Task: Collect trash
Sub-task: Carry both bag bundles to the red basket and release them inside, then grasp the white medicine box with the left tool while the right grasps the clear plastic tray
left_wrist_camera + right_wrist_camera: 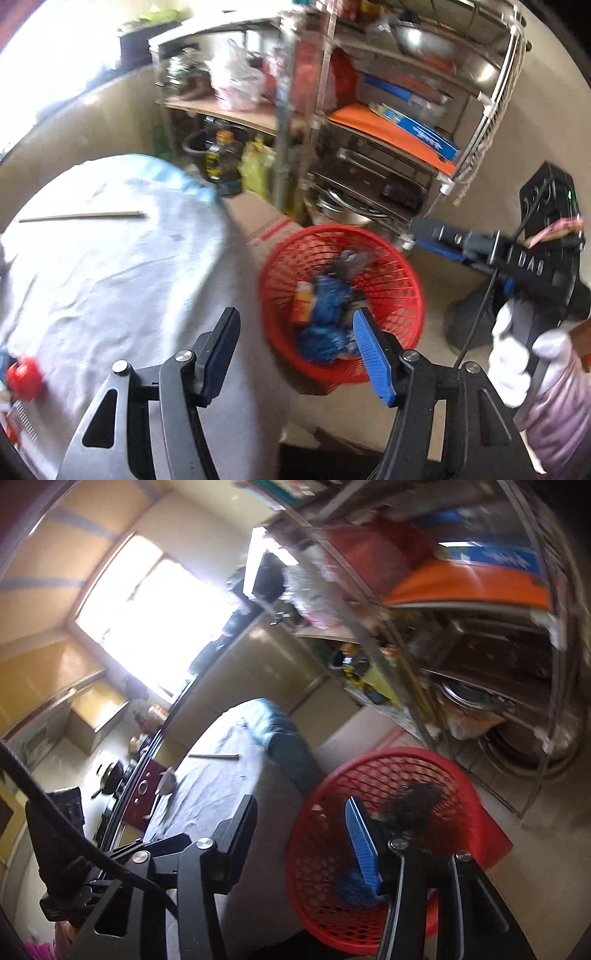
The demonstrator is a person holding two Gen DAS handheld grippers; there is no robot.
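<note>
A red mesh basket [400, 280] stands on the floor beside the cloth-covered table [110, 280]. In it lie crumpled blue wrappers [325, 314], an orange packet [303, 302] and a dark grey clump [349, 264]. My left gripper [295, 350] hovers open above the basket's near rim, with nothing between its fingers. My right gripper [301, 838] is also open and empty, over the basket [399, 755] where the dark clump [417, 801] and blue wrappers [352, 890] show. A white-gloved hand [517, 354] holds it. A thin stick [81, 216] and a crumpled grey scrap [168, 779] lie on the table.
A metal shelf rack [373, 122] with pans, boxes and an orange board stands right behind the basket. A cardboard box [266, 225] sits between table and basket. A red-capped object [24, 376] lies at the table's near left. A stove and counter [122, 775] line the far wall.
</note>
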